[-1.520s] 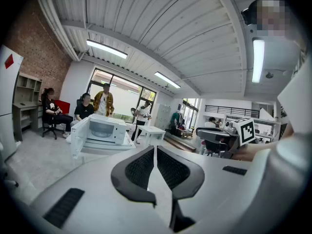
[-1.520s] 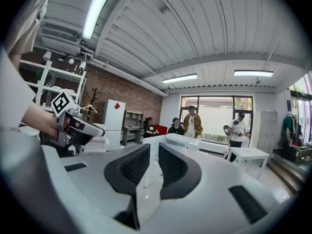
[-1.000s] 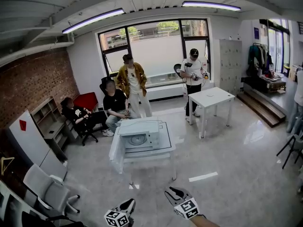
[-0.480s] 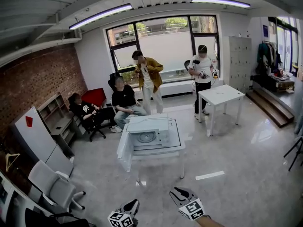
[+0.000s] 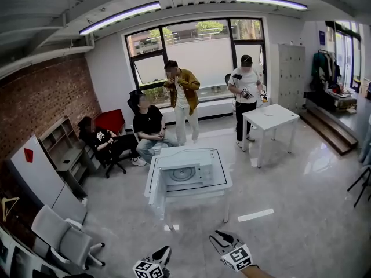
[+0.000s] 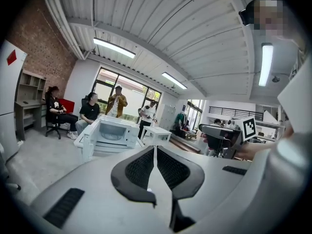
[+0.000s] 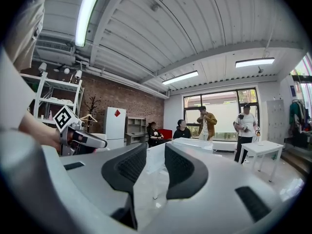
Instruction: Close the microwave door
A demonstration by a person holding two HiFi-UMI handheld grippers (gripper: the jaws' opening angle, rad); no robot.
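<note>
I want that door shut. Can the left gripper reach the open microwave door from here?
Probably not yet. The left gripper hangs well short of the microwave door, with floor between them; nothing blocks the path, so stepping closer should do.

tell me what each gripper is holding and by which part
Nothing is held. The left gripper is shut and empty; the right gripper is open with nothing between its jaws. The microwave stands ahead, untouched.
</note>
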